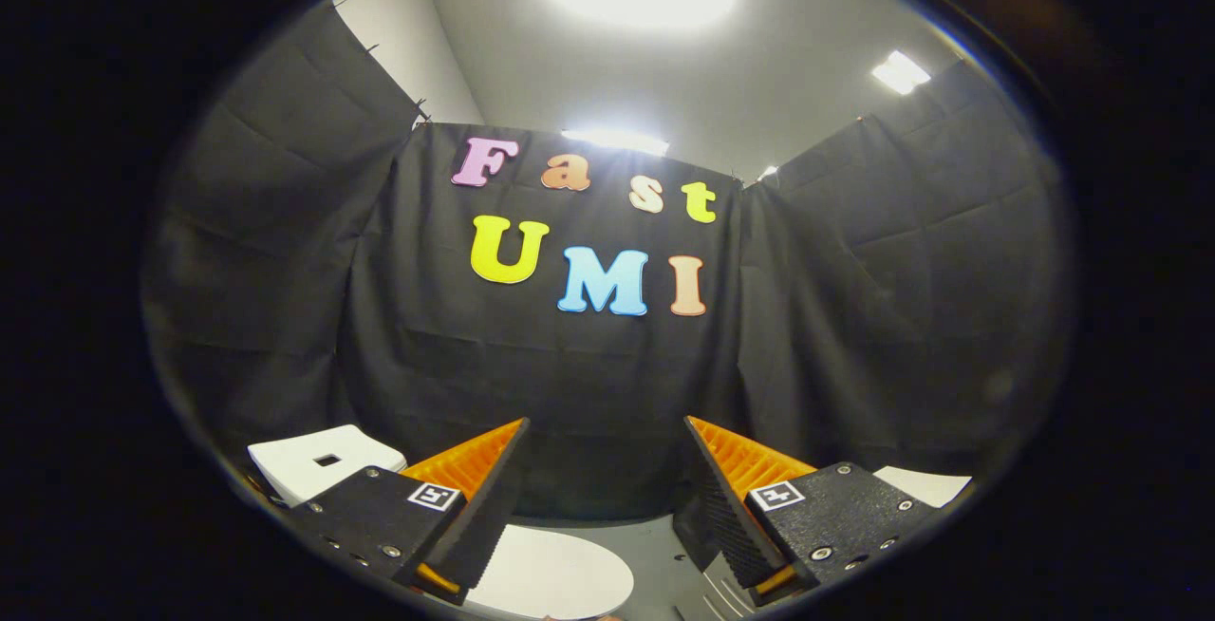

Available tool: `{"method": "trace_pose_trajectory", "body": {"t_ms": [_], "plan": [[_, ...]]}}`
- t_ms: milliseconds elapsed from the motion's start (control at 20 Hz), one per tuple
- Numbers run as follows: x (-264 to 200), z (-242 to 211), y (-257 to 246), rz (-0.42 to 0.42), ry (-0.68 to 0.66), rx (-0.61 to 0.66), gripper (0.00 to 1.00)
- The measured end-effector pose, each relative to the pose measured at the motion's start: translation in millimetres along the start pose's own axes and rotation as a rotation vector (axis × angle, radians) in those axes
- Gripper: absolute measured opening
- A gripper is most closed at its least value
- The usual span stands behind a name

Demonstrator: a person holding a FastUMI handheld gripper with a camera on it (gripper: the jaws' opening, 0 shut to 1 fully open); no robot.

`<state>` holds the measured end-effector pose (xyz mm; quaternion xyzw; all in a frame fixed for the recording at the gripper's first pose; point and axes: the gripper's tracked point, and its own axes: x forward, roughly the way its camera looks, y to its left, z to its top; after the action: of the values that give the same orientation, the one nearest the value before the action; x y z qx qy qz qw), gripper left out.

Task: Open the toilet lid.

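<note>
Two fingers and three pale items made up the visible stock, listed left to right.

Item 1: white block (323, 464) with a small dark square opening in its top, lying beyond and outside the left finger, against the booth's black cloth wall (588, 384). It was possibly the cistern top with its flush button; the low, bent view left that uncertain.

Item 2: gripper (607, 493), fingers spread wide with nothing between them and nothing touched. The jaws stood fully apart, framing bare cloth wall ahead.

Item 3: toilet lid (555, 575), a white rounded surface lying flat and closed, low between the fingers and nearer the left one, below the fingertips and not in contact with either.

Item 4: grey floor (655, 545), showing between the lid and the right finger.

Item 5: white flat piece (925, 485), partly hidden beyond and outside the right finger; its identity could not be made out.

Step in hand, as judged: approach only, the lid not yet engaged and the gripper aimed above it at the wall.

Next move, as judged: tipping the fingers downward toward the lid's near rim, getting a fingertip beneath the edge or closing on it, then lifting in an arc toward the wall.
</note>
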<state>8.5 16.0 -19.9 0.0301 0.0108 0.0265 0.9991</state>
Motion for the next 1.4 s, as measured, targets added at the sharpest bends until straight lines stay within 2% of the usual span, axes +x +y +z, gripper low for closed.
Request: {"method": "trace_pose_trajectory", "body": {"t_ms": [200, 500, 650, 800, 900, 1000, 1150, 1250, 1400], "plan": [[8.2, -32.4, 12.9, 0.021, 0.081, 0.094, 0.95], [16.4, -77.6, 13.0, -0.009, 0.17, 0.131, 0.95], [18.8, -116.0, 24.5, 0.013, 0.23, 0.186, 0.95], [14.9, -164.3, 16.4, 0.007, 0.339, 0.15, 0.95], [7.5, -186.3, 7.8, -0.006, 0.365, 0.123, 0.95], [-0.9, -211.9, 1.9, -0.024, 0.384, 0.156, 0.95], [-14.4, -263.0, 3.0, -0.071, 0.477, 0.289, 0.95], [-28.0, -300.7, -11.9, -0.162, 0.584, 0.319, 0.94], [-44.8, -325.8, -32.6, -0.236, 0.643, 0.423, 0.95]]}}
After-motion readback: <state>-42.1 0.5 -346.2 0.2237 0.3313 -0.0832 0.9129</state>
